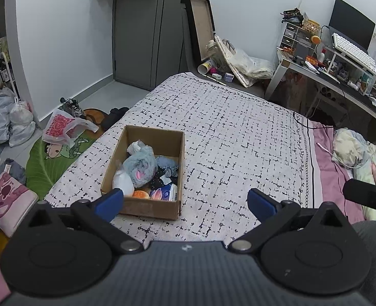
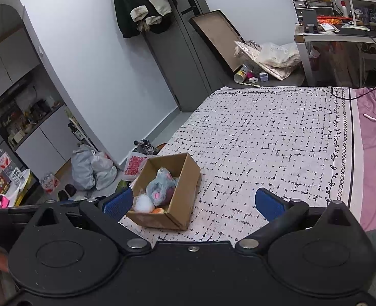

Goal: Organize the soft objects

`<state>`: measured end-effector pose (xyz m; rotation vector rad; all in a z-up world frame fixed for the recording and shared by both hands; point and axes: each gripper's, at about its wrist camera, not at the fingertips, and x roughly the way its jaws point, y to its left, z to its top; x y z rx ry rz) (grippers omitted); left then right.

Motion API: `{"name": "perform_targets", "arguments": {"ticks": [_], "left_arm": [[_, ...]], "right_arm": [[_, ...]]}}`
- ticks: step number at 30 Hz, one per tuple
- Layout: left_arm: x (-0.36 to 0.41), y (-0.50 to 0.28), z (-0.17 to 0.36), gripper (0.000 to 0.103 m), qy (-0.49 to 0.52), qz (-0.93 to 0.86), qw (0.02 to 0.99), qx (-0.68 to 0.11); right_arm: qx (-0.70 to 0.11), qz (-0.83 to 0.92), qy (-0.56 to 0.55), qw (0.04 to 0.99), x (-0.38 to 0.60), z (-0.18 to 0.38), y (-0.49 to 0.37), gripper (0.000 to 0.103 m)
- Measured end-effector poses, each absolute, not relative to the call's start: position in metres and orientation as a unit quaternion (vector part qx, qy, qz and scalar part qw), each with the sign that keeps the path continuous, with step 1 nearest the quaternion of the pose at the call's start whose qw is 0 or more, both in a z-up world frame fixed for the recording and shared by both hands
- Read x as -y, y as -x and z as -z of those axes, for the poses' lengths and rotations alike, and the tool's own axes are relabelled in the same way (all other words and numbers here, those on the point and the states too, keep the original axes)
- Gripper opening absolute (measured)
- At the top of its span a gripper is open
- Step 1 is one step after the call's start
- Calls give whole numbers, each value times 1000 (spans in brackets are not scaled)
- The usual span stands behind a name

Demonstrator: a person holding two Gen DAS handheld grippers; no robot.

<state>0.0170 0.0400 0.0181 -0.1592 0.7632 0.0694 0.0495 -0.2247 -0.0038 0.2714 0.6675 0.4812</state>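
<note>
Cardboard box (image 1: 147, 170) of soft objects sits near the bedspread (image 1: 239, 132) edge | my left gripper (image 1: 185, 201) and right gripper (image 2: 193, 202) both gape empty | grey plush (image 1: 140, 165) heaped, possibly loose | a nudge could tip the box floorward.

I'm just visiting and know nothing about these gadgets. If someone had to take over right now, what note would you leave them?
Left hand-held gripper: open, empty, above the bed.
Right hand-held gripper: open, empty.
The cardboard box sits on the patterned bedspread, already holding the grey plush toy, a white soft item, an orange piece and a tissue pack.
No loose soft objects show on the bedspread, so sorting looks done; check for strays.
</note>
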Motion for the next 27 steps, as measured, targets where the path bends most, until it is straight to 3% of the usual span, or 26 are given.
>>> {"name": "perform_targets", "arguments": {"ticks": [27], "left_arm": [[-27,-9,-11,102,61,-27,924,-378]], "right_arm": [[-322,-224,-131,911,234,6,-42,103]]}}
